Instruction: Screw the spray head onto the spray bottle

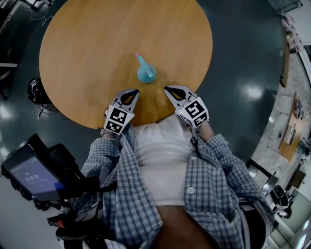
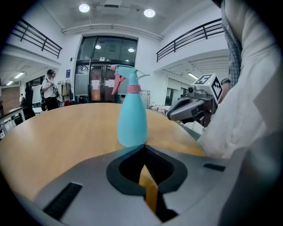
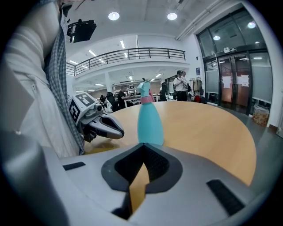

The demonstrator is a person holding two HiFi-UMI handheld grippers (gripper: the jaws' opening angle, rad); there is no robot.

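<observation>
Plaid shirt [image 1: 214, 180] over a white tee takes up the bottom of the head view, person standing at the table edge.

Spray bottle [image 1: 146, 72] is teal, with a wide base tapering up. It stands upright on the table, ahead of both grippers and roughly centred between them, touching neither. Spray head [image 2: 126, 75] sits on the neck: teal nozzle body, pink trigger, pink collar ring. Can't tell how tightly it is seated.

Left gripper [image 1: 132, 92] has its jaws fully together with nothing between them; its own view shows bare tabletop through the notch. It is angled down toward the table with the tips aimed inward at the bottle, and its marker cube [image 1: 118, 120] faces up. Right gripper [image 1: 168, 89] is the same: jaws closed, empty, tilted down, tips pointing inward. Its marker cube [image 1: 196, 111] is up, with a plaid cuff behind it. The two are held near the table's near edge, apart from each other. Each shows in the other's view beside the bottle.

Table [image 1: 87, 48] is round with a plain wooden top. Floor [image 1: 238, 73] is dark and glossy with light reflections. Black device with a screen [image 1: 34, 175] is at lower left. The room is a tall hall with glass doors [image 2: 104, 66], balcony railing [image 2: 190, 37] and round ceiling lights [image 2: 149, 13]. Another person [image 2: 49, 88] stands far off by the doors.
</observation>
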